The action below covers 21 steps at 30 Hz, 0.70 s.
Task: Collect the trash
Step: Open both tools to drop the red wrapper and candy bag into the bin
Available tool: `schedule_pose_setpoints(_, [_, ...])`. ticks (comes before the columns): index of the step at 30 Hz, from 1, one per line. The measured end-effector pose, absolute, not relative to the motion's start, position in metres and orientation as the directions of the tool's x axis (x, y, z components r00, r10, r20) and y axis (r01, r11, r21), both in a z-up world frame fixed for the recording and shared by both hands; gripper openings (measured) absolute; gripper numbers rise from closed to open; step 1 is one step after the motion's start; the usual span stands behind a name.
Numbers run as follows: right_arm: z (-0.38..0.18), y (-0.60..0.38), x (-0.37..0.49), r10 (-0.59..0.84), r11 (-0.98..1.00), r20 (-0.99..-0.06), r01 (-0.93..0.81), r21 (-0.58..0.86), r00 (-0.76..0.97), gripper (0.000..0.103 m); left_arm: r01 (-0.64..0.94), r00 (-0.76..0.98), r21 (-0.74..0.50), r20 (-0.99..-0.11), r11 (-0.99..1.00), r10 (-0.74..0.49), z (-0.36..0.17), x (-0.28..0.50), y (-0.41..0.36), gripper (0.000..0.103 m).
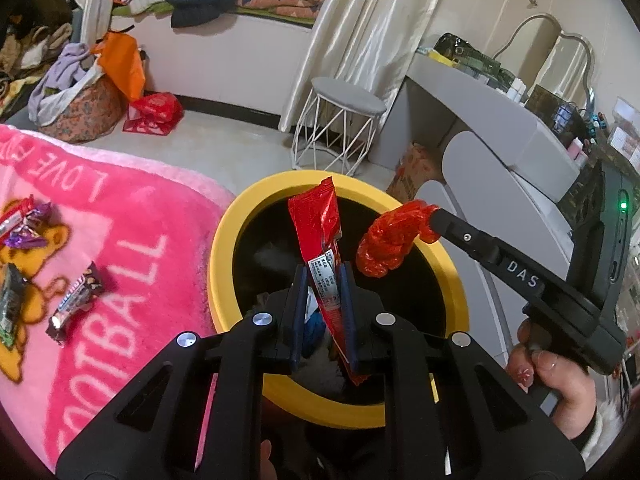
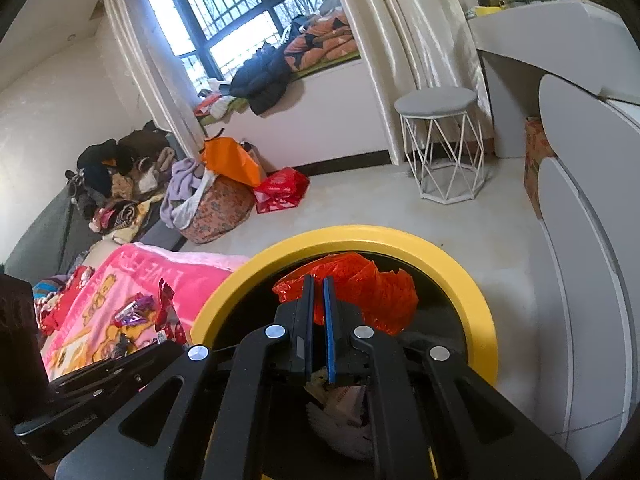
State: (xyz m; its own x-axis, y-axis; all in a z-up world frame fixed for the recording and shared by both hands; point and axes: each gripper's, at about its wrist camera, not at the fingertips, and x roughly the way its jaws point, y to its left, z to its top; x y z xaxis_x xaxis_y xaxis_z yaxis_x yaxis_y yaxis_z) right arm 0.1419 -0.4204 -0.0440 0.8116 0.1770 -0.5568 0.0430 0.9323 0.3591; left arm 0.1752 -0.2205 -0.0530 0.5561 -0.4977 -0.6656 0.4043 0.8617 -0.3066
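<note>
I hold two pieces of trash, one per claw. My left gripper (image 1: 324, 270) is clamped on a long red wrapper (image 1: 320, 240) standing upright over the yellow-rimmed bin (image 1: 224, 240); my right gripper (image 2: 318, 280) is pinched shut on a crumpled red plastic scrap (image 2: 372, 284) above the same bin. Four more wrappers lie on the pink blanket (image 1: 132, 248) beside it: a brown one (image 1: 76, 300), a purple one (image 1: 28, 228), a green one cut off at the picture's edge, and a red-and-silver one half hidden. The bin's contents are dark and hard to make out. One white wire stool (image 1: 340, 128) stands behind.
</note>
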Motion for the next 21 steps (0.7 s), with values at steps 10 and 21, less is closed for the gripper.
schedule_pose_setpoints(10, [-0.055,-0.425,0.148,0.17,0.93,-0.598,0.073,0.361,0.783,0.005,0.404,0.538,-0.317,-0.676,0.858,-0.503,-0.061,0.186,-0.227,0.012])
schedule_pose_setpoints(21, [-0.056,-0.431,0.149,0.137,0.926,-0.609,0.117,0.358,0.781,0.041,0.364,0.609,-0.29,-0.646,0.885,-0.461,-0.049,0.177,-0.209,0.086])
